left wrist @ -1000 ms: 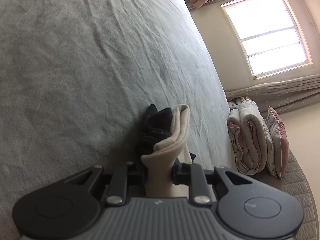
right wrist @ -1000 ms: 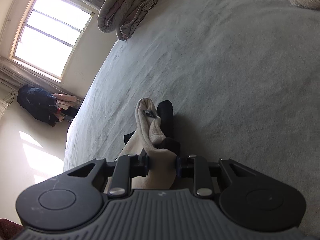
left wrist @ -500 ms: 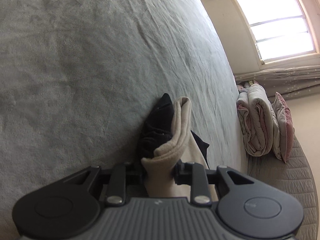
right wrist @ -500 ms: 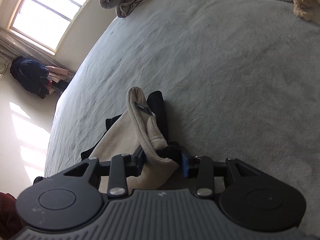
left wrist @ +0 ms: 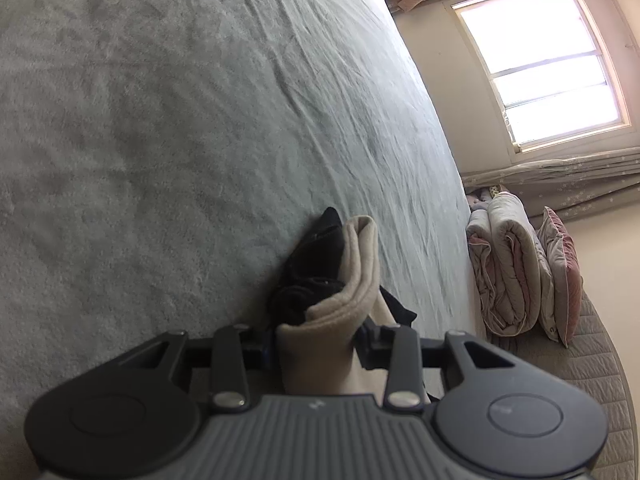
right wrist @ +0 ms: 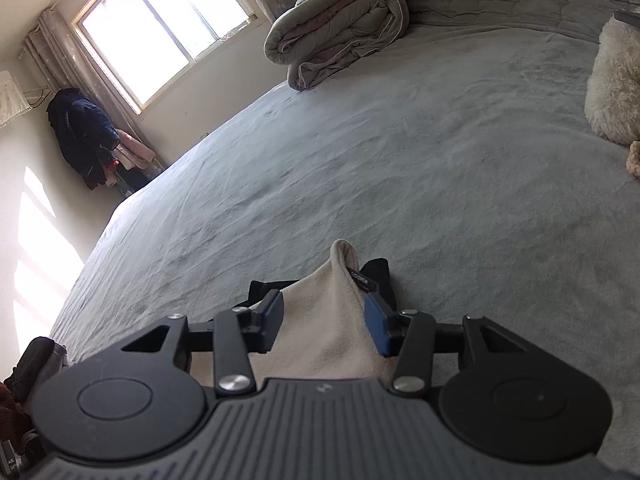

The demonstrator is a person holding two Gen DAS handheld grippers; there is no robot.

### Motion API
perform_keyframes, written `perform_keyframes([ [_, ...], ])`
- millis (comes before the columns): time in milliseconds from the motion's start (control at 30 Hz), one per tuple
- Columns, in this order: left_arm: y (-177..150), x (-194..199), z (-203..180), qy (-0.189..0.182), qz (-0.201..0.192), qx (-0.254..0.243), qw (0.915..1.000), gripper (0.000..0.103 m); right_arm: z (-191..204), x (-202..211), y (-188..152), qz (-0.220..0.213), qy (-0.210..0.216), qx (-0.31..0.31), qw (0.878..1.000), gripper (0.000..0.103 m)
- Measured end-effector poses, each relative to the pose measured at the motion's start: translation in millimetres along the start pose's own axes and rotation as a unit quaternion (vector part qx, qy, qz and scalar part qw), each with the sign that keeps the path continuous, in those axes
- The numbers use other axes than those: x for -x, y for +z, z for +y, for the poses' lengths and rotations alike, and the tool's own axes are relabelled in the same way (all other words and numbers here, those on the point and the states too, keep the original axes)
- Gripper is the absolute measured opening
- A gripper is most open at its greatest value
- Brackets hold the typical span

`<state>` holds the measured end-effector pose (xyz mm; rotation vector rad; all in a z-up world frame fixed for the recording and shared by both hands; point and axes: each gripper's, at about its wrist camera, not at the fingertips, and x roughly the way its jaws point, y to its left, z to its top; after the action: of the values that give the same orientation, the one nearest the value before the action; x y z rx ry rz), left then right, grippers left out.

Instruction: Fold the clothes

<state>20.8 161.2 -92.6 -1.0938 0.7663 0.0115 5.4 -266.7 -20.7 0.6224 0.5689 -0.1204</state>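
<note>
A beige-and-black garment (left wrist: 352,276) is pinched between the fingers of the left claw (left wrist: 316,346), above the grey bed (left wrist: 180,128). The right claw (right wrist: 326,322) is spread, with the garment's beige fold lying between its blue pads (right wrist: 376,330).

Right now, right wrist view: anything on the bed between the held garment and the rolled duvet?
No. In the right wrist view, only bare grey bedsheet lies between the beige garment and the rolled duvet. The fluffy white item sits off to the side.
</note>
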Motion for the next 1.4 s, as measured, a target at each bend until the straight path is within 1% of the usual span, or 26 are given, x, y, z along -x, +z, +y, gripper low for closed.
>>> perform_keyframes([
  [67, -1, 1, -1, 0.003, -0.006, -0.006, 1.0000, 0.033, 11, -6, -4, 0.004, 0.018, 0.015, 1.000, 0.040],
  [167, -4, 4, -3, 0.004, -0.015, -0.021, 0.9997, 0.029, 28, -17, -10, 0.016, 0.049, 0.038, 0.998, 0.034],
  [267, -6, 7, -8, 0.004, -0.025, -0.041, 0.9988, 0.028, 46, -32, -17, 0.034, 0.074, 0.065, 0.995, 0.029],
  [333, -8, 9, -11, 0.001, -0.033, -0.056, 0.9979, 0.027, 57, -44, -24, 0.050, 0.086, 0.073, 0.992, 0.025],
  [433, -9, 13, -17, -0.004, -0.043, -0.080, 0.9959, 0.026, 70, -61, -33, 0.074, 0.101, 0.080, 0.989, 0.022],
  [600, -14, 24, -28, -0.017, -0.059, -0.129, 0.9897, 0.026, 80, -91, -46, 0.096, 0.091, 0.089, 0.987, 0.020],
  [667, -16, 29, -32, -0.022, -0.065, -0.150, 0.9863, 0.025, 79, -100, -49, 0.100, 0.086, 0.090, 0.987, 0.014],
  [700, -17, 31, -35, -0.026, -0.068, -0.161, 0.9843, 0.025, 78, -105, -50, 0.102, 0.084, 0.090, 0.987, 0.014],
  [733, -19, 33, -39, -0.030, -0.071, -0.173, 0.9818, 0.025, 77, -111, -50, 0.107, 0.083, 0.095, 0.986, 0.010],
  [800, -22, 36, -48, -0.039, -0.077, -0.194, 0.9771, 0.025, 74, -119, -46, 0.114, 0.092, 0.096, 0.984, 0.010],
  [867, -26, 39, -58, -0.048, -0.082, -0.211, 0.9728, 0.025, 67, -117, -42, 0.124, 0.104, 0.071, 0.984, 0.009],
  [900, -28, 40, -62, -0.052, -0.084, -0.217, 0.9712, 0.025, 63, -116, -39, 0.129, 0.109, 0.058, 0.984, 0.009],
  [967, -32, 42, -70, -0.061, -0.088, -0.227, 0.9680, 0.025, 56, -111, -32, 0.137, 0.126, 0.033, 0.982, 0.013],
  [1000, -34, 43, -74, -0.065, -0.089, -0.233, 0.9663, 0.025, 53, -108, -29, 0.141, 0.136, 0.021, 0.980, 0.023],
  [1033, -37, 44, -78, -0.069, -0.091, -0.236, 0.9650, 0.025, 51, -103, -25, 0.144, 0.141, 0.012, 0.979, 0.025],
  [1133, -44, 47, -89, -0.081, -0.092, -0.240, 0.9631, 0.025, 42, -90, -16, 0.149, 0.157, -0.016, 0.976, 0.025],
  [1200, -50, 47, -96, -0.091, -0.090, -0.239, 0.9624, 0.025, 35, -81, -10, 0.156, 0.169, -0.042, 0.972, 0.027],
  [1233, -54, 47, -100, -0.096, -0.089, -0.240, 0.9618, 0.025, 31, -76, -6, 0.160, 0.175, -0.056, 0.970, 0.031],
  [1267, -59, 46, -103, -0.100, -0.087, -0.242, 0.9611, 0.025, 25, -70, -3, 0.160, 0.181, -0.069, 0.968, 0.039],
  [1333, -69, 44, -110, -0.109, -0.084, -0.246, 0.9595, 0.026, 13, -59, 3, 0.160, 0.194, -0.095, 0.963, 0.047],
  [1400, -80, 40, -116, -0.117, -0.078, -0.251, 0.9577, 0.026, 1, -48, 9, 0.160, 0.206, -0.121, 0.958, 0.049],
])
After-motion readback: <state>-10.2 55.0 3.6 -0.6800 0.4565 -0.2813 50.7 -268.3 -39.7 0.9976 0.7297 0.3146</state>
